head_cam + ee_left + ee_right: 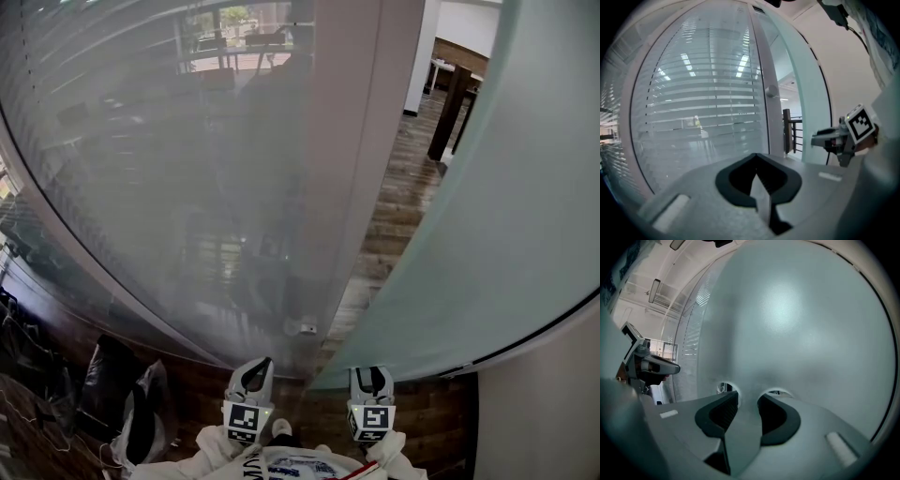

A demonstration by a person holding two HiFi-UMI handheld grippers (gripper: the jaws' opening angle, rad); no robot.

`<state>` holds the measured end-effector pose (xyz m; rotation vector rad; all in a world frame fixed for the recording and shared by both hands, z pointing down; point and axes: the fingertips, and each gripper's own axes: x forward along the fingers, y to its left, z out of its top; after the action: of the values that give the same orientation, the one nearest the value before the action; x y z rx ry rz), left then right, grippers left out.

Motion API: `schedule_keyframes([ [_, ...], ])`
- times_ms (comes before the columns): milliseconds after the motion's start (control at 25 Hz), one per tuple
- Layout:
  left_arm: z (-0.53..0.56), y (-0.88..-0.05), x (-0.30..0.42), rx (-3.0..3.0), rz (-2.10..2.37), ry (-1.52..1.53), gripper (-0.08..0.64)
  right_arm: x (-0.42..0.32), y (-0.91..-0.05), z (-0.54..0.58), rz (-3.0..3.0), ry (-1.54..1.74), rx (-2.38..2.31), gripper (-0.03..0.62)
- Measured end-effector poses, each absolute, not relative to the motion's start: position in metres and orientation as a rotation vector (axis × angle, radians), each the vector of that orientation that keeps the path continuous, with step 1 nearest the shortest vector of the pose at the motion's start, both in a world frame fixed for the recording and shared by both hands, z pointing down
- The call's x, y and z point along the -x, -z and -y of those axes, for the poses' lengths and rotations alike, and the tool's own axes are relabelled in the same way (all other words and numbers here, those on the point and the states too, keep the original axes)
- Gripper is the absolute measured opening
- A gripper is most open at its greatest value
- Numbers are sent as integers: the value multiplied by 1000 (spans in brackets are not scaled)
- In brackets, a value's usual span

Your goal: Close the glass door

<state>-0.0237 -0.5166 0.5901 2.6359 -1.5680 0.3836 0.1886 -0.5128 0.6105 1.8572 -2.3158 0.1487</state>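
The frosted glass door (506, 234) stands ajar at the right, and its free edge runs down toward my grippers. A strip of wooden floor (394, 216) shows through the gap beside the glass wall with blinds (187, 187). My right gripper (371, 375) points at the door's face low down. In the right gripper view the right gripper (749, 399) is open, its tips close against the frosted glass (797, 324) with nothing between them. My left gripper (253, 373) faces the glass wall with blinds (703, 103), and there the left gripper (757, 157) has its pads together, empty.
A small metal fitting (302, 327) sits at the foot of the glass wall's edge post. Dark bags (122, 403) lie on the floor at lower left. Beyond the gap stand a dark wooden post (450, 103) and a railing (792, 136). A white wall (544, 412) lies right of the door.
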Motion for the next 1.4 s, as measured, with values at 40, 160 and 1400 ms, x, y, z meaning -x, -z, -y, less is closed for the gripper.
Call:
schedule_keyframes([
  [40, 517, -590, 24, -2635, 1569, -380, 2, -189, -610, 514, 2316, -148, -1858, 133],
  [160, 518, -590, 26, -2632, 1570, -381, 3, -189, -610, 518, 2314, -146, -1862, 133],
  [1400, 507, -587, 40, -2609, 1589, -375, 2, -193, -612, 572, 2278, -121, -1916, 133],
])
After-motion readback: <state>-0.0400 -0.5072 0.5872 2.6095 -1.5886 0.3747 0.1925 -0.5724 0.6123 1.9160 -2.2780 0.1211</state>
